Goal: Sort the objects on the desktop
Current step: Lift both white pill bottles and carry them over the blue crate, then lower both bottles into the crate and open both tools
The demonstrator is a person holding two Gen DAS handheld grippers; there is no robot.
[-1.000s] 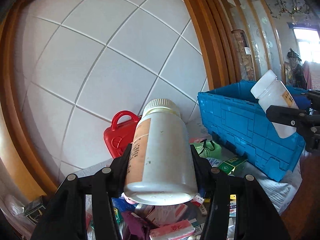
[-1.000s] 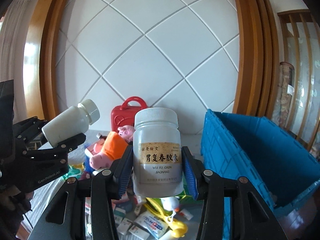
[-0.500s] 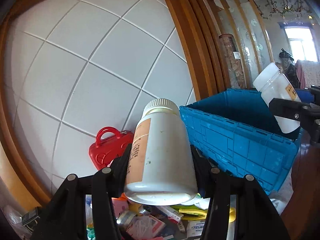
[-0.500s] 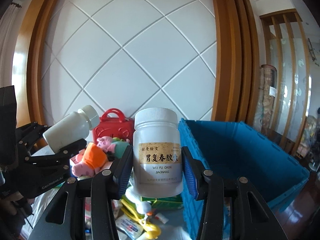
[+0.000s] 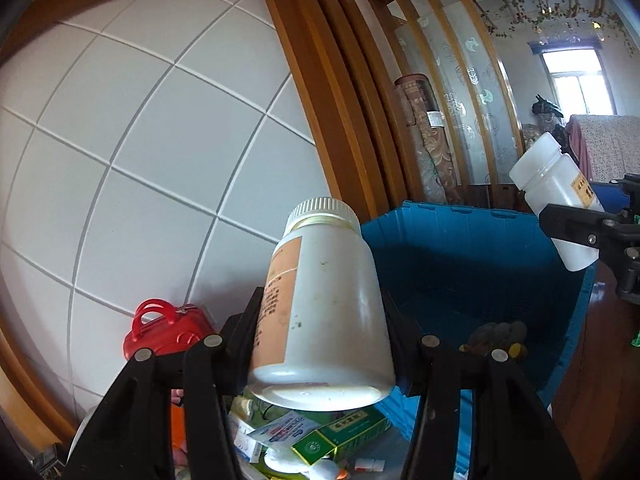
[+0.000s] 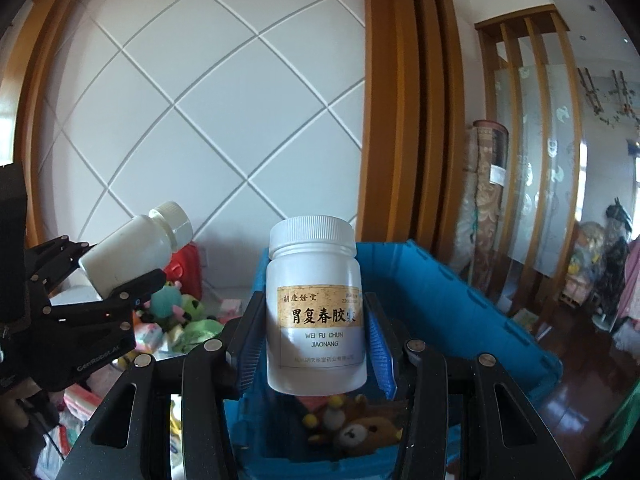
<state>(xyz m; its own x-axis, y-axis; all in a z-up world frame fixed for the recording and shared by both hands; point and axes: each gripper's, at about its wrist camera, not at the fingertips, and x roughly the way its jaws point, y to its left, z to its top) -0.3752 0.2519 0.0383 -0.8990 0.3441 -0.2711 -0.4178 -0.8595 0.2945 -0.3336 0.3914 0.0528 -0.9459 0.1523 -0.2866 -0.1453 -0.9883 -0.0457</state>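
A white wall scored with diagonal grooves stands behind the scene, framed by glossy brown wood trim, with frosted glass slats further off. In front of it the left gripper is clamped on a tall bottle of matte white plastic, round-shouldered with a ribbed screw cap and a pale orange label down one side; its black fingers press both flanks, and it leans slightly, held in the air above the tabletop's clutter, just beside the near corner of the blue crate. The right gripper is closed around a squat jar, translucent white with a wide ribbed lid and a tan label printed with dark characters; blue ridged pads grip its sides. The jar hangs upright over the crate's open top. The crate is moulded plastic with ribbed walls, and a plush brown bear lies on its floor. Beside the crate the tabletop carries flat cardboard medicine boxes, a green box among them, soft toys, and a hard, shiny red case with a looped handle near the wall
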